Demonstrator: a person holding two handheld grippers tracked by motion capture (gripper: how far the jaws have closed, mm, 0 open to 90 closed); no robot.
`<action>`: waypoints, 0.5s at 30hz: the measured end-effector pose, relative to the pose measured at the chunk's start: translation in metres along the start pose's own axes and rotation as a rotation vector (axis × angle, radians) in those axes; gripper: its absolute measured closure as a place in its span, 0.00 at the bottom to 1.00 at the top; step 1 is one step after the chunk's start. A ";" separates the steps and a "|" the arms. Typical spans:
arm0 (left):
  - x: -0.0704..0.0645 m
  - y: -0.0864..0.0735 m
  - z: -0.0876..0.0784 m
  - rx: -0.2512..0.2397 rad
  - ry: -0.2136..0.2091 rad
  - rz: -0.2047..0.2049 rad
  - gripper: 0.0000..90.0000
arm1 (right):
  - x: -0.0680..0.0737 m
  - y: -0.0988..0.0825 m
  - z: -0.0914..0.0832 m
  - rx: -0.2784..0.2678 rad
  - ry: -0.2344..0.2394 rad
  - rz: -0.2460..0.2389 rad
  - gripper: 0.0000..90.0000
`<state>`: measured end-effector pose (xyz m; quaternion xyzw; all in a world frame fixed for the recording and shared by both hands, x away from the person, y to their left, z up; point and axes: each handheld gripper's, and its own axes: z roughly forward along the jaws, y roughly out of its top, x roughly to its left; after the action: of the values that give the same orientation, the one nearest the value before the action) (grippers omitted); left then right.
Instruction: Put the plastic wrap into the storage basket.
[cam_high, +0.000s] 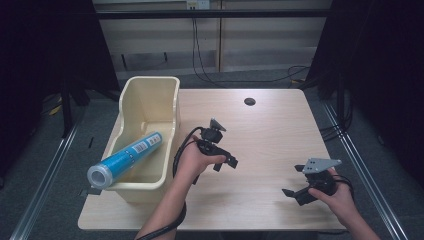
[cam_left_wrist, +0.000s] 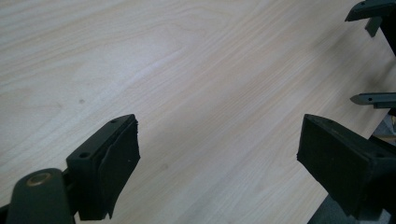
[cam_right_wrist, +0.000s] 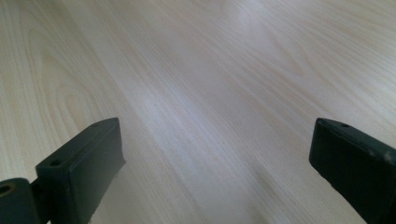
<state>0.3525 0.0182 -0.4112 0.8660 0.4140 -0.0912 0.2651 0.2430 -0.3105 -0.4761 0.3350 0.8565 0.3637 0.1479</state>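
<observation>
Pale wood table (cam_high: 260, 125): carries a cream bin (cam_high: 150, 100) at its left edge.
Blue canister (cam_high: 125, 159): lies tilted in the bin, its open silver end jutting over the near rim.
Left gripper (cam_high: 226, 162): near the table's middle, just right of the bin, well clear of the canister; jaws spread wide, only bare wood between them.
Right gripper (cam_high: 293, 181): near the front right corner; jaws spread wide, holding nothing.
</observation>
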 end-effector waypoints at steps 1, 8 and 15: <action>0.000 -0.001 0.002 0.001 0.000 0.000 0.14 | 0.000 0.000 0.001 0.000 0.002 -0.002 0.03; 0.000 -0.011 0.016 -0.002 -0.003 0.014 0.14 | -0.002 -0.001 0.002 0.003 -0.003 -0.004 0.03; 0.004 -0.023 0.029 0.001 -0.021 0.025 0.13 | -0.002 -0.003 0.004 0.010 0.001 0.000 0.03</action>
<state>0.3397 0.0169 -0.4460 0.8701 0.4005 -0.0974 0.2703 0.2454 -0.3110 -0.4811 0.3356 0.8585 0.3593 0.1459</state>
